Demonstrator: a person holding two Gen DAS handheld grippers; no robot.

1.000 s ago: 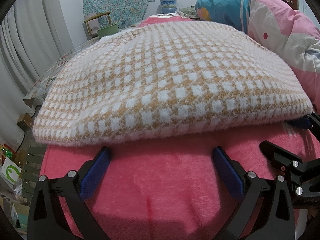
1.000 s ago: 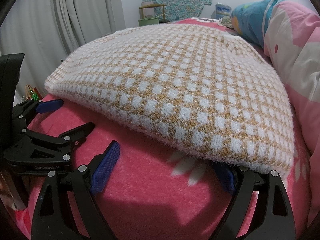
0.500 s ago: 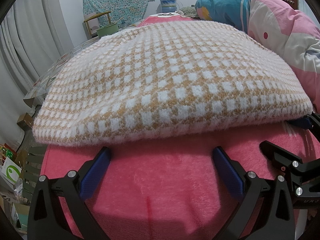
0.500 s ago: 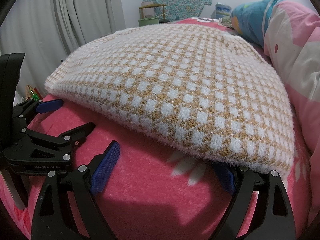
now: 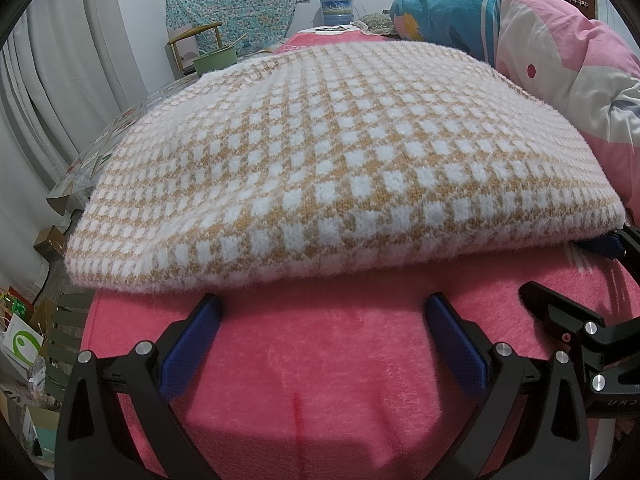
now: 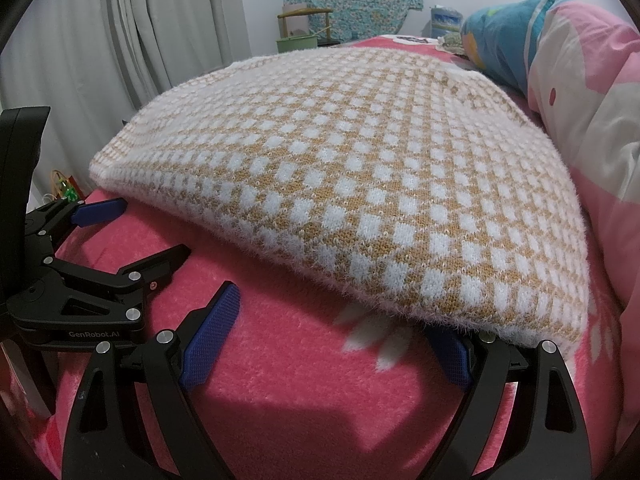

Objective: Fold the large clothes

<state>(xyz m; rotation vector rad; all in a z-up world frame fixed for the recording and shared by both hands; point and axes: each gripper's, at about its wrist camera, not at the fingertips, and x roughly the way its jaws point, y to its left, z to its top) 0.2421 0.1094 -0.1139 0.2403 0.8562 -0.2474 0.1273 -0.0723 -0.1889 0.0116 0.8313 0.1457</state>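
A folded fuzzy sweater [image 5: 320,152] [image 6: 340,184] in a tan and white check lies flat on the pink blanket [image 5: 328,360] [image 6: 300,392] that covers the bed. My left gripper [image 5: 322,312] is open just short of the sweater's near edge, with only blanket between its blue pads. My right gripper [image 6: 336,316] is open at the sweater's near right corner; its right fingertip is tucked under the fuzzy hem and the left one rests on bare blanket. Each gripper appears in the other's view: the right gripper [image 5: 572,268] at the far right, the left gripper [image 6: 140,232] at the left.
A pink and white quilt [image 5: 560,80] and a blue pillow [image 5: 440,12] are piled along the right. Grey curtains [image 6: 140,40] hang at the left. A green basin [image 5: 214,58] and a chair stand beyond the bed. Boxes and bags [image 5: 24,340] crowd the floor at left.
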